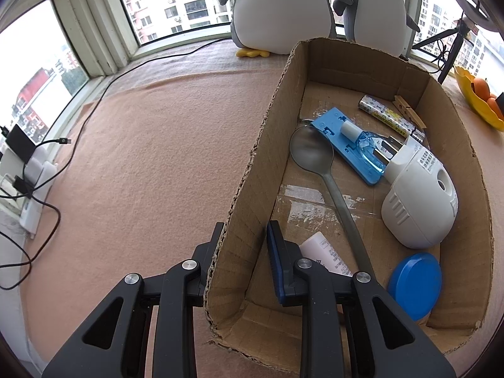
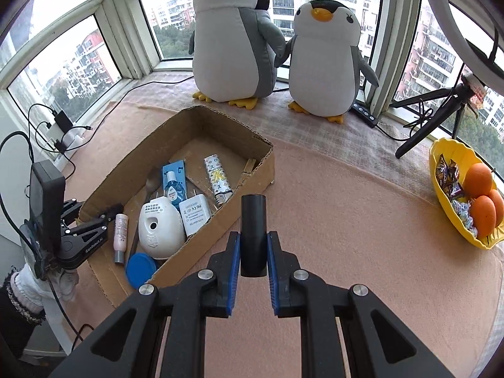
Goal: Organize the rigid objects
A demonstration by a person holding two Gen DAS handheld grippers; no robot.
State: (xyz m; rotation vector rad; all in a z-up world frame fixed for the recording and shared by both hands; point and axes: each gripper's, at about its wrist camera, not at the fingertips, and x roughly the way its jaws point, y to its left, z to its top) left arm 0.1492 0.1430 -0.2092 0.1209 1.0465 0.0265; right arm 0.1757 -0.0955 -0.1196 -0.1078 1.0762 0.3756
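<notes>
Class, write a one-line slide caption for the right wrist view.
Right tool grips a black cylinder beside the brown cardboard box.

The left wrist camera sits close above the near corner of the cardboard box, looking steeply down along its length toward the windows. The right wrist camera looks from higher and farther back, right of the box. Both views share the box and the two plush penguins behind it.

You're working at a bay window with white frames, grey daylight and apartment blocks outside. A peach blanket covers the table. Two plush penguins sit on the sill, a black tripod stands at right, and chargers and cables lie at left.
</notes>
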